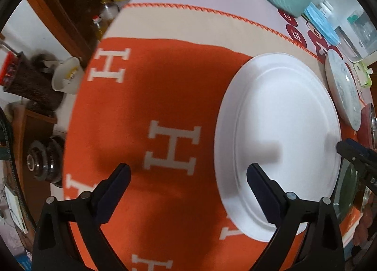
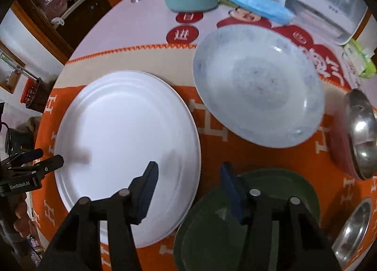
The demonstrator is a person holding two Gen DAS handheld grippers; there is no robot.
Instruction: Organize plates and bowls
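The orange cloth (image 1: 165,82) covers the table and carries all the dishes. The white plate (image 2: 127,148) lies flat between the two tongs, probably because it will be the base of a stack. The left tongs (image 1: 188,172) stand wide open and empty, one finger over the plate's near rim. The right tongs (image 2: 188,172) are half open, holding nothing, above the gap between the plate and a green dish (image 2: 247,223). Only the right view shows the pale bowl (image 2: 259,87) fully, beyond its fingers.

white plate (image 2: 122,134): glossy, smooth | cloth (image 1: 146,87): woven | bowl (image 2: 362,134): shiny metal
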